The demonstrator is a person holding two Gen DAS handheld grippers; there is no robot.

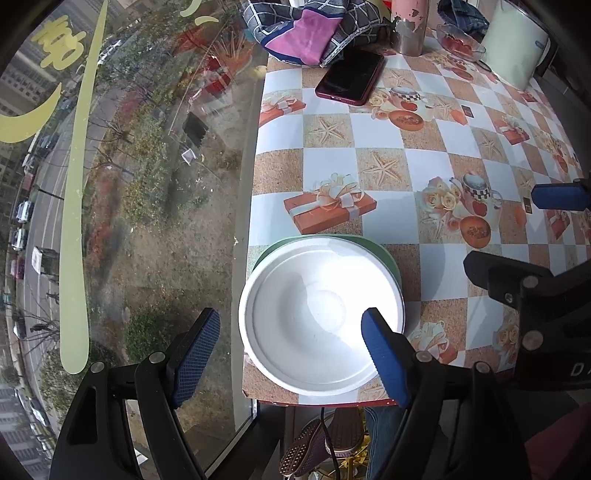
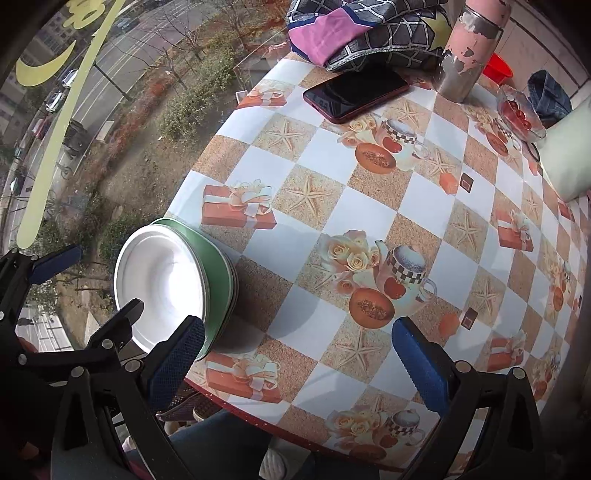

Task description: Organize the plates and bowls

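A white bowl (image 1: 317,317) sits upright on a green plate (image 1: 384,254) at the table's near left corner, next to the window. In the right wrist view the same stack shows as the white bowl (image 2: 159,280) on stacked green plates (image 2: 218,273). My left gripper (image 1: 290,354) hovers over the bowl, pointing down, open, with its pads apart and nothing held. One blue pad (image 1: 384,354) hangs over the bowl's right rim; the other is out past the table edge. My right gripper (image 2: 297,365) is open above bare tablecloth, to the right of the stack.
The checked tablecloth (image 2: 369,206) covers the table. At the far end lie a dark phone (image 2: 354,96), a folded cloth (image 2: 351,33), a pink flaking bottle (image 2: 469,51), a glass dish of red fruit (image 2: 521,114) and a white container (image 1: 517,44). A window glass (image 1: 147,184) borders the left edge.
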